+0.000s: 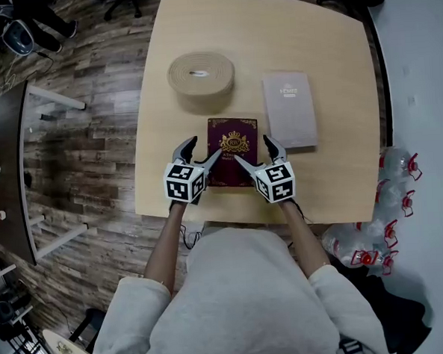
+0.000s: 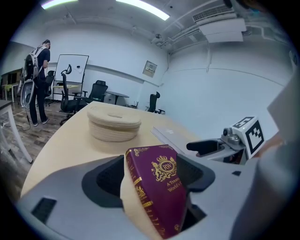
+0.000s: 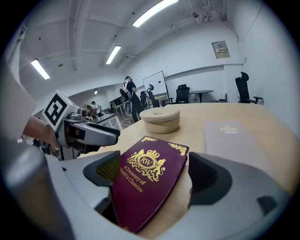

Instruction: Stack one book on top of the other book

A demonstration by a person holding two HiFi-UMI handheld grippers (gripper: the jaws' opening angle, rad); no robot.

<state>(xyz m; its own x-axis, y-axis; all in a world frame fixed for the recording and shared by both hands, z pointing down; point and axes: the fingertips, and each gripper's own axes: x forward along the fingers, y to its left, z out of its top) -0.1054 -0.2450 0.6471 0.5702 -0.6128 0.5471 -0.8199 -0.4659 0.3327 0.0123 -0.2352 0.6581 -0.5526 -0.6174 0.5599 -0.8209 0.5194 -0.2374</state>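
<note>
The red book (image 1: 233, 151) lies flat at the near middle of the table (image 1: 272, 27), cover up, spine to the left. The grey book (image 1: 290, 107) lies flat just to its far right, not touching it. A woven basket (image 1: 200, 75) sits beyond, to the far left.

The left gripper (image 1: 203, 153) hangs at the red book's near-left corner and the right gripper (image 1: 255, 152) at its near-right corner. Each gripper's jaws stand wide apart with the book's near end showing between them. No pad presses on it, and neither gripper has hold of anything.

The red book looks like a stiff hardcover, so it should lift as one slab without sagging. It probably has some weight, which suits a two-sided lift. Its glossy cover may be slick under the pads. Since it lies flat, a lower jaw has to slip under an edge. The near corners look like the best hold, one gripper at each, pinching through the thickness. An uneven grip could let it swing or slide out
</note>
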